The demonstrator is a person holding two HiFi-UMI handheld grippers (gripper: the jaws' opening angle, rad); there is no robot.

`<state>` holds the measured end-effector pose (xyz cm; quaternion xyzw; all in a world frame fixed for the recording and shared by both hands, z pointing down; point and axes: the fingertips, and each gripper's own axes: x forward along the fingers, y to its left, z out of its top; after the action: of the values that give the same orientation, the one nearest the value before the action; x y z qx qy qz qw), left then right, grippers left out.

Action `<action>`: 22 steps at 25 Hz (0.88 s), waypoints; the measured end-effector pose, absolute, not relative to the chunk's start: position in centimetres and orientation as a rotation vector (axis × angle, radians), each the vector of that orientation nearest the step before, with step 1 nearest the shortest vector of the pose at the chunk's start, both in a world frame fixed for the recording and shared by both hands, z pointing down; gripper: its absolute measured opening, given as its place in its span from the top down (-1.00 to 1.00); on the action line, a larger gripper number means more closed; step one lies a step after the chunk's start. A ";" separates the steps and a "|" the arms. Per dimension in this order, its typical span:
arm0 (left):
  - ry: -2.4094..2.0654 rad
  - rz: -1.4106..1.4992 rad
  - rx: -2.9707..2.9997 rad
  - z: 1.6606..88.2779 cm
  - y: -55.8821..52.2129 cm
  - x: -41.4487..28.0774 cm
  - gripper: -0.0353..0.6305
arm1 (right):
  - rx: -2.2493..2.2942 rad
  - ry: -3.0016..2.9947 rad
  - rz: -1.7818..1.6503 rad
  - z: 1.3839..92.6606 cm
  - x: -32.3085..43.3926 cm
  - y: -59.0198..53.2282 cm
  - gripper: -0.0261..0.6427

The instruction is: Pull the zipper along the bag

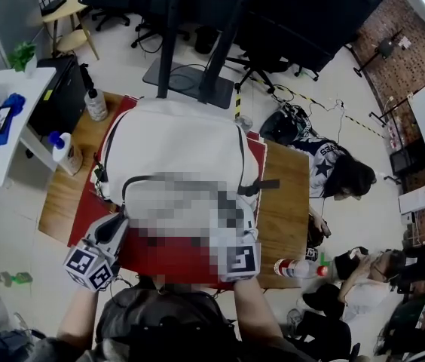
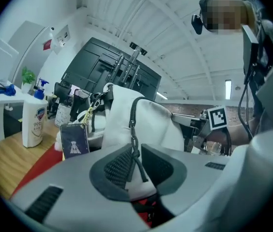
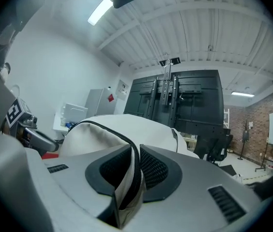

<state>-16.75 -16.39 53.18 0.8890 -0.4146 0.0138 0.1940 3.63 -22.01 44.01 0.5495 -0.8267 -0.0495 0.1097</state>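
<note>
A white backpack [image 1: 175, 142] lies on a red mat [image 1: 84, 210] on the wooden table [image 1: 288, 202]. My left gripper [image 1: 120, 219] is at the bag's near left corner. In the left gripper view its jaws [image 2: 134, 161] stand slightly apart, with the black zipper pull cord [image 2: 134, 141] hanging loose between the pads over white bag fabric [image 2: 151, 120]. My right gripper [image 1: 236, 228] is at the bag's near right side. In the right gripper view it [image 3: 135, 166] is shut on a fold of the bag's zipper edge [image 3: 132, 185], and the black zipper line [image 3: 105, 128] arcs away over the bag.
A pump bottle [image 1: 94, 104] and a white bottle with a blue cap [image 1: 65, 151] stand at the table's left edge. A plastic bottle [image 1: 295, 268] lies at the near right corner. A person [image 1: 337, 176] sits to the right. A dark tag [image 2: 74, 140] hangs off the bag.
</note>
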 end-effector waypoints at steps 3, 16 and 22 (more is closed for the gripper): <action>-1.204 0.101 2.527 52.3 -15.8 -16.7 0.15 | 1.612 -2.476 -0.069 43.9 3.2 -21.9 0.65; -1.566 0.093 2.590 42.6 -17.8 -17.3 -0.10 | 1.685 -2.568 -0.116 39.0 4.7 -20.0 0.25; -1.584 -0.042 2.695 36.8 -18.4 -14.7 0.23 | 1.766 -2.569 -0.212 35.1 6.2 -19.2 0.77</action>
<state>-14.73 -18.36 36.83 0.8620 -0.5067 -0.0134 0.0076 6.17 -19.21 35.08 0.5651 -0.8222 -0.0679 0.0086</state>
